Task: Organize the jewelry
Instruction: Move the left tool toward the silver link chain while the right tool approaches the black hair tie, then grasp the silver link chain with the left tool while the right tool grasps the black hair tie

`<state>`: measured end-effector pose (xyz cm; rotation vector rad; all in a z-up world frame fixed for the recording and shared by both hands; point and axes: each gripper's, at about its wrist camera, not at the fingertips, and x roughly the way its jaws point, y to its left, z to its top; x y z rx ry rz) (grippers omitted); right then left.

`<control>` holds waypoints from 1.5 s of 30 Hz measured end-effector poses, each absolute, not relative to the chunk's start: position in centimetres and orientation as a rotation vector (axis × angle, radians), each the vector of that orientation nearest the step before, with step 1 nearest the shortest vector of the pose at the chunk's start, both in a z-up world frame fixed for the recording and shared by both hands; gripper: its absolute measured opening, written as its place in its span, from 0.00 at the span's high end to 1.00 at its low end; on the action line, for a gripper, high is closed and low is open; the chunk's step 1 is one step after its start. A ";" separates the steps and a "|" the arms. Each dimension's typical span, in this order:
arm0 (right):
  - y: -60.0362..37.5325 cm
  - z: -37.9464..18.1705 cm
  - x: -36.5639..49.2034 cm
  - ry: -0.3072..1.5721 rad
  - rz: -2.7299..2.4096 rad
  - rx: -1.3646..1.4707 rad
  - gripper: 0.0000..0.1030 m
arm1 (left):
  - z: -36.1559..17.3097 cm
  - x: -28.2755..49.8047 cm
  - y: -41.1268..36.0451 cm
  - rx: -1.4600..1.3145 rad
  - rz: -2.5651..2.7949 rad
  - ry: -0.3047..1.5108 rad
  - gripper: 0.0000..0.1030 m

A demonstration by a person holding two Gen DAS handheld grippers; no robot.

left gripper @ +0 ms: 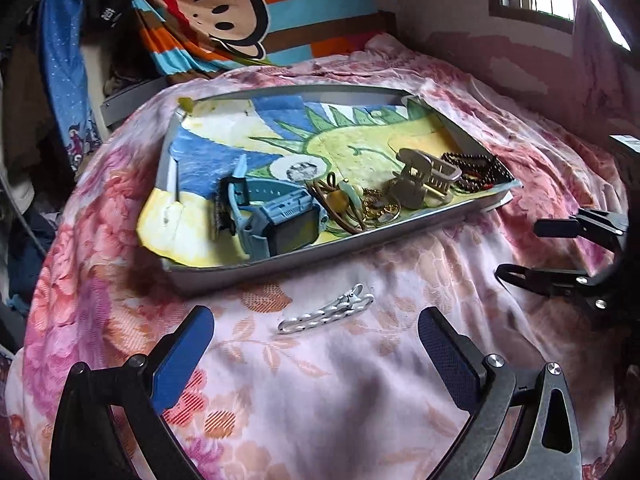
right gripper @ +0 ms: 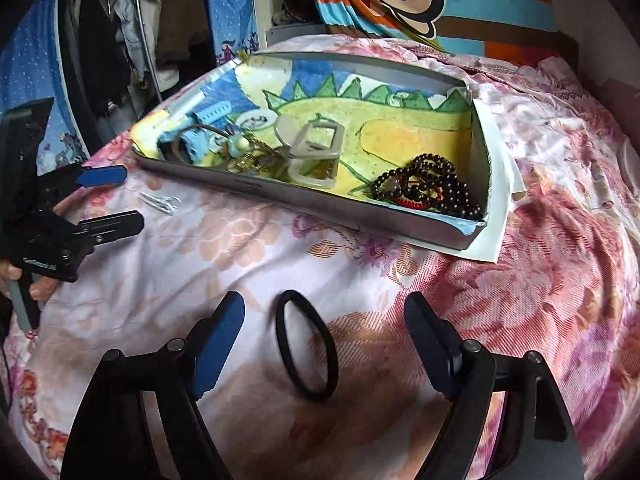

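Note:
A grey tray [left gripper: 280,258] lined with a child's drawing sits on the flowered bedspread. It holds a blue watch [left gripper: 276,216], a beige claw clip [left gripper: 424,176], gold pieces [left gripper: 380,208] and dark bead bracelets [left gripper: 480,170]. A silver hair clip [left gripper: 326,314] lies on the bedspread just in front of my open left gripper [left gripper: 316,344]. My right gripper [right gripper: 324,336] is open and empty, with a black hair tie [right gripper: 306,344] lying between its fingers. The tray [right gripper: 320,204], beads [right gripper: 428,188] and claw clip [right gripper: 316,152] also show in the right wrist view.
The left gripper [right gripper: 106,196] shows at the left of the right wrist view, near the silver clip [right gripper: 160,202]. The right gripper [left gripper: 520,248] shows at the right edge of the left wrist view. A monkey-print blanket [left gripper: 224,12] and hanging clothes [right gripper: 120,20] lie behind the bed.

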<state>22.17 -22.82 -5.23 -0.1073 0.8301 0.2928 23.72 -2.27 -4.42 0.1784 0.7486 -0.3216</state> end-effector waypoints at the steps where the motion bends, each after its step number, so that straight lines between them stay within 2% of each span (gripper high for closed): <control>1: -22.7 -5.5 22.3 0.838 0.291 -0.112 0.25 | -4.5 23.8 -2.3 0.177 -0.326 0.752 0.00; 6: -22.5 -6.1 22.5 0.853 0.290 -0.119 0.25 | -5.1 24.4 -2.4 0.191 -0.354 0.767 0.04; 9: -22.4 -6.3 22.5 0.860 0.293 -0.128 0.33 | -5.3 24.8 -2.7 0.214 -0.365 0.770 0.06; 12: -22.3 -6.5 22.4 0.863 0.298 -0.137 0.35 | -5.5 25.2 -3.0 0.237 -0.372 0.773 0.11; 21: -22.4 -6.7 22.5 0.871 0.301 -0.134 0.36 | -5.6 25.0 -3.5 0.270 -0.402 0.773 0.26; 28: -22.4 -6.7 22.5 0.868 0.300 -0.132 0.39 | -5.7 24.7 -3.8 0.279 -0.439 0.788 0.47; 38: -22.5 -6.9 22.5 0.956 0.335 -0.088 0.39 | -5.9 24.5 -3.9 0.274 -0.459 0.828 0.79; 40: -22.2 -7.0 22.4 0.958 0.338 -0.099 0.42 | -6.0 24.4 -4.1 0.282 -0.451 0.837 0.82; 45: -22.0 -6.9 22.2 0.958 0.340 -0.108 0.61 | -6.0 24.1 -4.6 0.298 -0.425 0.858 0.87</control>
